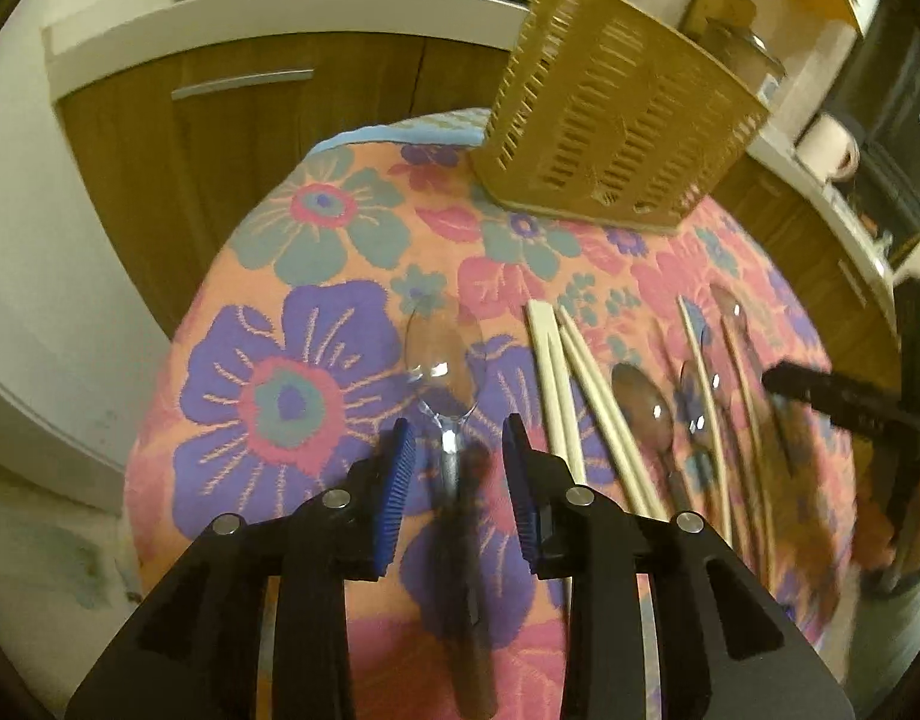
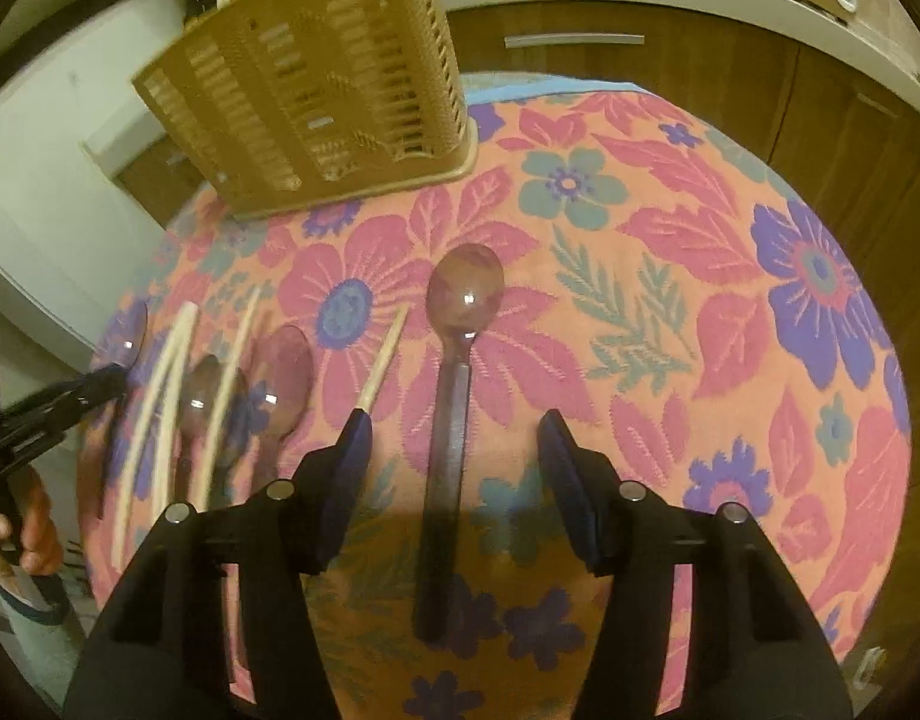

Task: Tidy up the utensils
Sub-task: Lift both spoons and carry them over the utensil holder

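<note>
Left hand-held gripper [image 1: 454, 450]: blue pads apart, narrow gap, straddling the neck of a clear spoon [image 1: 445, 372] without pressing it. The spoon lies flat on the cloth, bowl pointing away, dark handle running back under the jaws.

Right hand-held gripper [image 2: 454, 450]: jaws wider, nothing clamped. A purple-tinted spoon [image 2: 454, 360] lies flat between them, bowl away, clear of both pads.

Bench: covered by a floral cloth [image 2: 670, 300], orange ground with pink, purple and teal flowers. A blue edge shows at its far side.

Between the two grippers, loose utensils lie roughly parallel on the cloth: pale chopsticks [image 1: 556, 396], two more spoons [image 1: 646, 408] and thinner sticks beside them. Motion blur there, so the exact count is unclear. In the right wrist view one chopstick [image 2: 385, 360] ends just beside the left pad of the right gripper.

Far end of the bench: a tan slotted utensil basket [image 1: 616, 120] stands upright near the edge; white stick tips show above its rim.

Beyond: brown wooden cabinet doors [image 1: 250, 138] with metal bar handles under a white countertop [image 1: 280, 6]. A paper roll [image 1: 829, 147] sits on the counter at the right of the left wrist view. A person's hand [image 2: 25, 534] on the left gripper's grip shows at the left edge of the right wrist view.
</note>
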